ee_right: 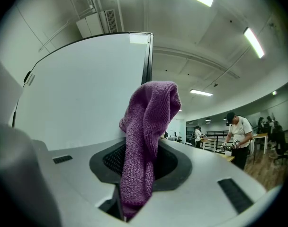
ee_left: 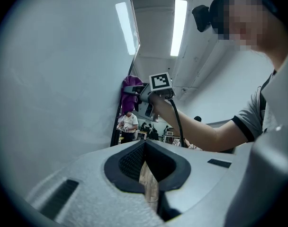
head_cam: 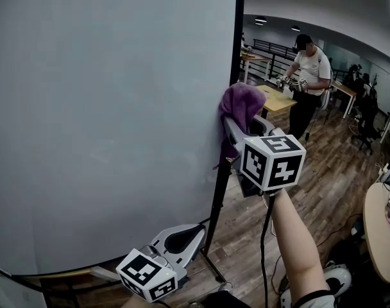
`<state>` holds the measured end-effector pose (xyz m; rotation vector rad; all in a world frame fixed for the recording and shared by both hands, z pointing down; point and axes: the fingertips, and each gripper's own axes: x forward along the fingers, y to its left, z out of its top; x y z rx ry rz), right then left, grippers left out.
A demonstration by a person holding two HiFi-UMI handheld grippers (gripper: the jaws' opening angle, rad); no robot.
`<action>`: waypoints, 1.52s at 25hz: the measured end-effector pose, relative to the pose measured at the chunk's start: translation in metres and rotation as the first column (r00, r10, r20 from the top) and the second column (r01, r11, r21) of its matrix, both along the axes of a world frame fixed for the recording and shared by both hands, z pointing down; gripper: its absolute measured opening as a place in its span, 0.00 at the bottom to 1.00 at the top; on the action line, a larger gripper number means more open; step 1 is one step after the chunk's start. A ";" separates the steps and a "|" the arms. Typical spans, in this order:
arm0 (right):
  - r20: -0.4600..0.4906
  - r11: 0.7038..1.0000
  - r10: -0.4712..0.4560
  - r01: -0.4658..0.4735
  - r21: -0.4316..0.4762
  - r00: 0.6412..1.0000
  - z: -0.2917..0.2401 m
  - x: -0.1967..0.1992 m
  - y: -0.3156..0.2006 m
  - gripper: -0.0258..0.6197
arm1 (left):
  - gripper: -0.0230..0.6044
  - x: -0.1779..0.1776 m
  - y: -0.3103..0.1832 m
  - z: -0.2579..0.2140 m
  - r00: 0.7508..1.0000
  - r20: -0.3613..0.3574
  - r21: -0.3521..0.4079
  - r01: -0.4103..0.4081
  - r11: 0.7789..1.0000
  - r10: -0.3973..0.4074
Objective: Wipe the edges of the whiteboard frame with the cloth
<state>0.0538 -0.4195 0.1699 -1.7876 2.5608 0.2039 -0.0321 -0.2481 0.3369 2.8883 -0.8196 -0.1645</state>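
The whiteboard (head_cam: 105, 108) fills the left of the head view, its black frame (head_cam: 238, 37) running down its right edge. My right gripper (head_cam: 237, 126) is shut on a purple cloth (head_cam: 242, 106), which is pressed against that right frame edge about halfway up. In the right gripper view the cloth (ee_right: 148, 141) stands bunched out of the jaws, with the frame edge (ee_right: 147, 56) just behind it. My left gripper (head_cam: 201, 228) hangs low beside the board's stand, shut on nothing. From the left gripper view (ee_left: 144, 145) I see the cloth (ee_left: 130, 90) higher up on the frame.
The board's black stand leg (head_cam: 214, 204) runs down to the wood floor. A person in a white shirt (head_cam: 310, 76) stands at a wooden table (head_cam: 278, 99) behind the board. A round table (head_cam: 380, 230) sits at the right. A black cable (head_cam: 264, 249) hangs from my right gripper.
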 end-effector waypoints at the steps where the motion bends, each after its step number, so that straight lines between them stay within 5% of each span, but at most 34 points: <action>1: -0.001 1.000 0.000 0.000 -0.005 1.000 0.003 0.000 0.000 0.22 | 0.06 0.000 0.000 0.001 1.000 0.000 -0.003 0.000 1.000 0.000; 38: -0.056 0.990 0.060 -0.066 -0.124 0.997 0.098 0.001 0.003 0.22 | 0.06 -0.004 0.019 0.032 0.999 -0.033 -0.110 0.014 0.994 -0.017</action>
